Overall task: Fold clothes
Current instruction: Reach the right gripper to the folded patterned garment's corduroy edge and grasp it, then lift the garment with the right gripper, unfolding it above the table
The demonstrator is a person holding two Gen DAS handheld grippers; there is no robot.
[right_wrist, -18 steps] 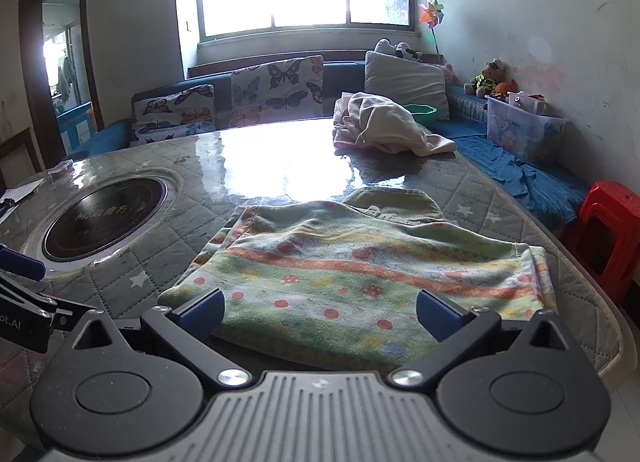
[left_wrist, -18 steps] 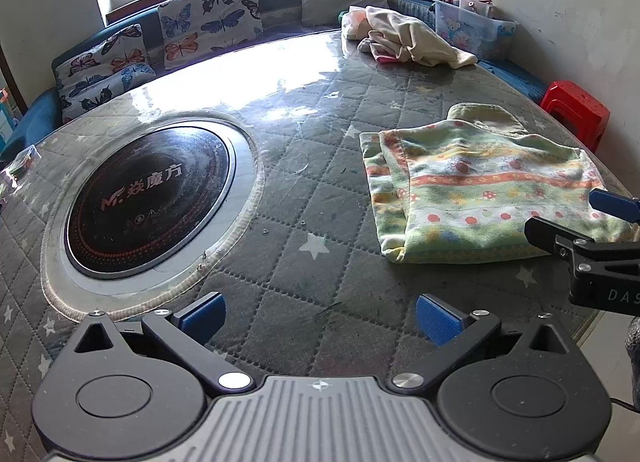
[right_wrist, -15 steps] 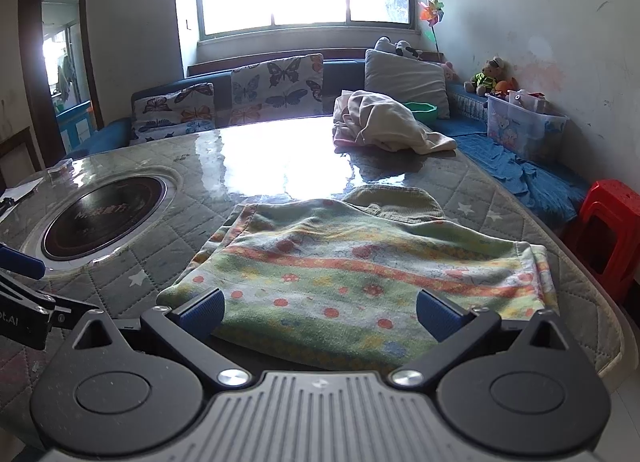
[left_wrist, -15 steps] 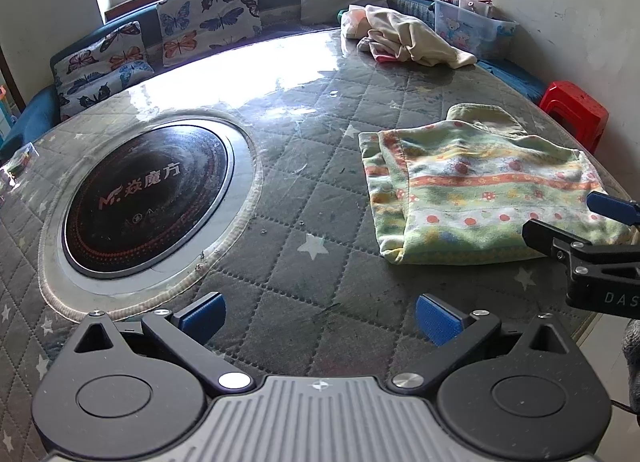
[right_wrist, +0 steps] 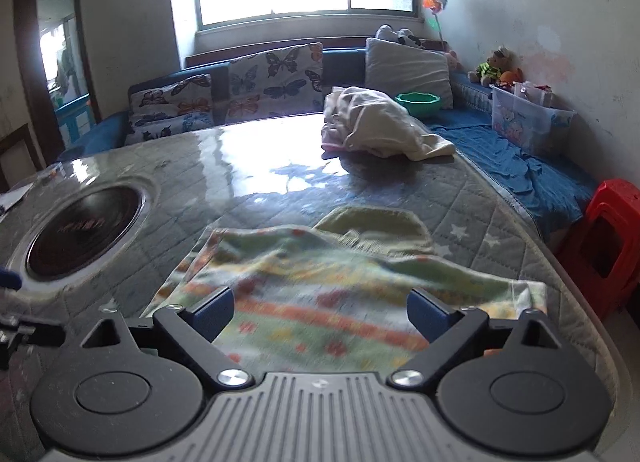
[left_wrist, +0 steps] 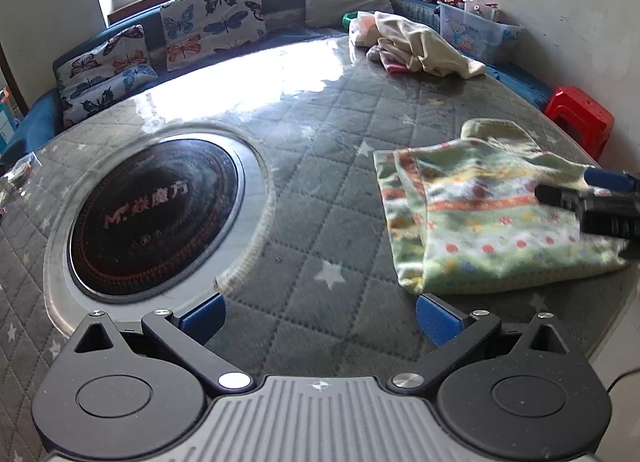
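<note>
A folded green garment with orange stripes and red dots lies flat on the right side of the quilted round table. It also fills the near part of the right wrist view. My left gripper is open and empty, over bare table just left of the garment's near corner. My right gripper is open and empty, over the garment's near edge; its fingers show at the right edge of the left wrist view.
A black induction hob is set into the table's left side. A pile of cream and pink clothes lies at the far edge. A red stool, a clear storage box and a cushioned bench surround the table.
My right gripper has moved forward over the garment, which now fills more of its view. My left gripper has edged forward and right towards the garment. Both stay open.
</note>
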